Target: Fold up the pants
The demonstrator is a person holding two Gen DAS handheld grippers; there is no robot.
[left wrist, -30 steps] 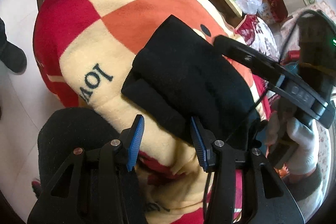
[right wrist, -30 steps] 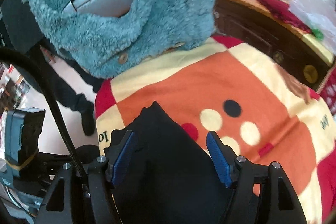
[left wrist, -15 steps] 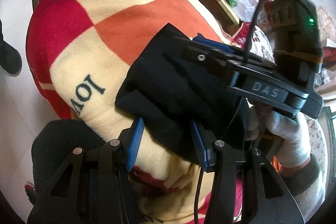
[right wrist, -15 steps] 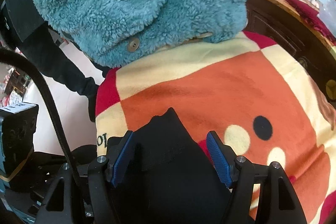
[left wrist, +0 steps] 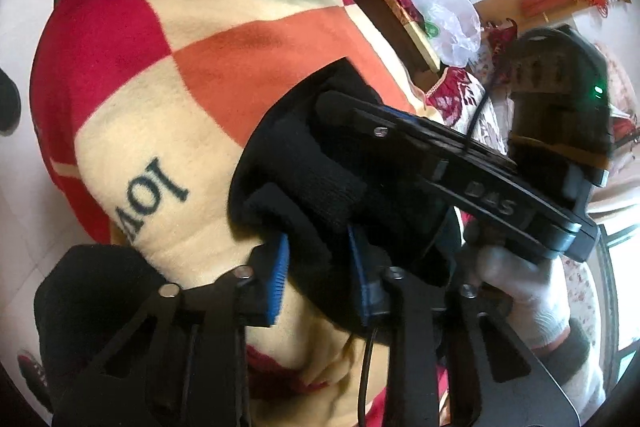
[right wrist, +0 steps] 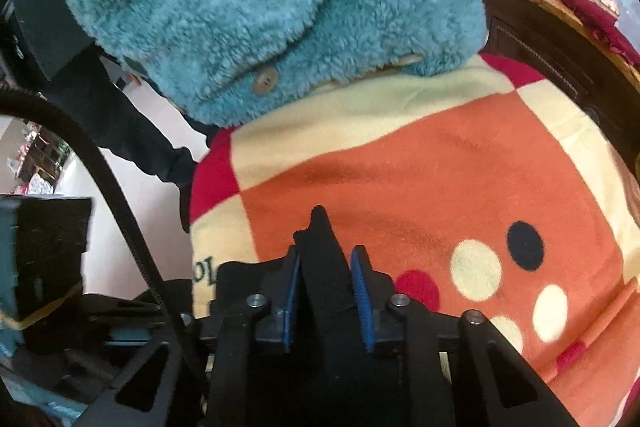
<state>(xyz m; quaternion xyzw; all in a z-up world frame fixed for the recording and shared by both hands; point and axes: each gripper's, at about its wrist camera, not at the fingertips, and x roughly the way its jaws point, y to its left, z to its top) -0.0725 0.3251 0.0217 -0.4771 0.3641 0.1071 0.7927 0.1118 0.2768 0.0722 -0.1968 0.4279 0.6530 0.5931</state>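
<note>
The black pants lie folded in a thick bundle on a checked red, orange and cream blanket. My left gripper is shut on the near edge of the bundle, cloth bulging between its blue pads. My right gripper is shut on a fold of the same black cloth, which sticks up between its blue pads. In the left wrist view the right gripper reaches in from the right over the bundle, held by a white-gloved hand.
A teal fleece garment with buttons lies at the far end of the blanket. A dark wooden cabinet stands at the right. White floor shows to the left. A plastic bag sits on the cabinet top.
Both grippers have closed on the pants: the right one moved in over the bundle and pinched a fold, the left one clamped the near edge. The cloth has bunched up.
</note>
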